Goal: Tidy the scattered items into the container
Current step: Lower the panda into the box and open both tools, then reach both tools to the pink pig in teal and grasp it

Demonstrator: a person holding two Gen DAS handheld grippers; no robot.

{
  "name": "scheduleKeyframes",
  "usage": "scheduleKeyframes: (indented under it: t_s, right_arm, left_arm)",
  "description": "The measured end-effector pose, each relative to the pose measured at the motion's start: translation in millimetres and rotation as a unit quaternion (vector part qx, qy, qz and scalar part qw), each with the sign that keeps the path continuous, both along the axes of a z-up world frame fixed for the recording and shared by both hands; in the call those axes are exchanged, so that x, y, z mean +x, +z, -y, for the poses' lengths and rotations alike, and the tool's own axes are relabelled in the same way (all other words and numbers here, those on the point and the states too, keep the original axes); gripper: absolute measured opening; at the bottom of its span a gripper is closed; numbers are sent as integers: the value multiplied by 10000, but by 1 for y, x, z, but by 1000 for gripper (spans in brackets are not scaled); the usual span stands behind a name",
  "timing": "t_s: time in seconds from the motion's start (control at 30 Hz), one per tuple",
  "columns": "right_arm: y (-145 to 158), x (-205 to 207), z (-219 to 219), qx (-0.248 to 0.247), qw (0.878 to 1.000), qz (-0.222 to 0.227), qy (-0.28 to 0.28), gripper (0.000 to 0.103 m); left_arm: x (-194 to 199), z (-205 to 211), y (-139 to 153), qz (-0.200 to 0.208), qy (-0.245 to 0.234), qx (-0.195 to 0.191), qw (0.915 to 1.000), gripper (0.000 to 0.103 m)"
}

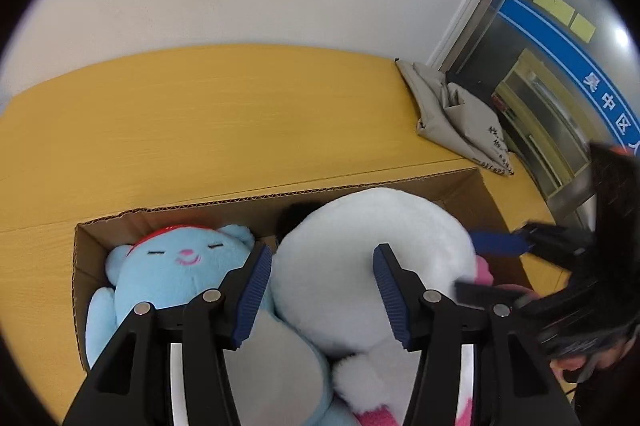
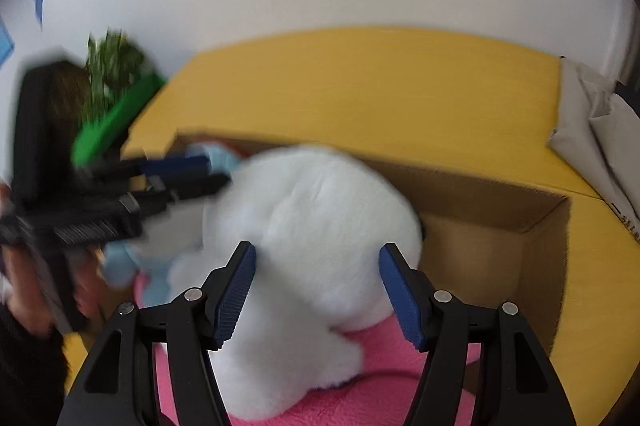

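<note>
An open cardboard box (image 1: 80, 258) (image 2: 536, 254) sits on the yellow table. Inside lie a light-blue plush bear (image 1: 176, 266) at the left and a big white-and-pink plush (image 1: 360, 250) (image 2: 316, 226) at the right. My left gripper (image 1: 322, 266) hovers open just above the seam between the two toys, holding nothing. My right gripper (image 2: 316, 266) is open over the white plush's round head, its blue pads either side of it without squeezing. Each gripper shows blurred in the other's view: right gripper (image 1: 500, 246), left gripper (image 2: 180, 170).
The yellow table (image 1: 240, 114) stretches beyond the box to a white wall. A crumpled grey cloth bag (image 1: 452, 114) (image 2: 596, 130) lies at the table's far right corner. A person's hand (image 2: 24, 282) holds the left tool; a green plant (image 2: 116, 62) stands beyond.
</note>
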State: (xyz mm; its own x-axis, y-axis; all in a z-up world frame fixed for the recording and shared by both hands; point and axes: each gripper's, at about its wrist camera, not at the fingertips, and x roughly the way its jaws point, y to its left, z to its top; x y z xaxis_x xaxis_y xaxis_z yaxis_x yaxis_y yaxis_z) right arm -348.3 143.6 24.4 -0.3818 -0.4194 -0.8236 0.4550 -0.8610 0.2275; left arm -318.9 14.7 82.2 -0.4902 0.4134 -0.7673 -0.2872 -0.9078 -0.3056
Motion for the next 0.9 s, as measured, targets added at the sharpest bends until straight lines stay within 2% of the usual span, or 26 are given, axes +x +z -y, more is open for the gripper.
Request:
scheduleKeyframes:
  t_s: [0.1, 0.2, 0.3, 0.37, 0.4, 0.5, 0.6, 0.73, 0.8, 0.9]
  right_arm:
    - [-20, -5, 3, -130, 9994, 253, -216, 81]
    - [-20, 3, -5, -171, 9989, 237, -376, 85]
    - [-6, 21, -20, -344, 9974, 17, -632, 85]
    - [4, 32, -31, -459, 9956, -131, -802, 87]
    - [11, 41, -36, -530, 9947, -208, -854, 93]
    - [41, 84, -50, -705, 9925, -595, -799, 103]
    - [64, 133, -56, -613, 9899, -1107, -638, 103]
    - [75, 182, -63, -521, 9863, -1401, -697, 103]
    - [79, 206, -60, -526, 9839, -1534, -747, 103]
    - [83, 237, -56, -451, 9816, -1685, -773, 103]
  left_arm:
    - [1, -22, -24, 312, -254, -566, 9976, 53]
    - [0, -30, -29, 244, -278, -820, 9959, 57]
    - [1, -30, -25, 304, -252, -882, 9953, 58]
    - [6, -24, -17, 256, -118, -790, 9965, 58]
    - [7, -23, -13, 225, -26, -719, 9972, 59]
    - [36, -10, 6, 104, 376, -651, 9971, 60]
    - [96, 2, 34, -322, 686, -619, 9952, 68]
    - [198, 15, 67, -1078, 964, -519, 9881, 79]
    - [250, 20, 82, -1476, 1150, -550, 9808, 79]
    - [308, 24, 89, -1745, 1317, -390, 9750, 81]
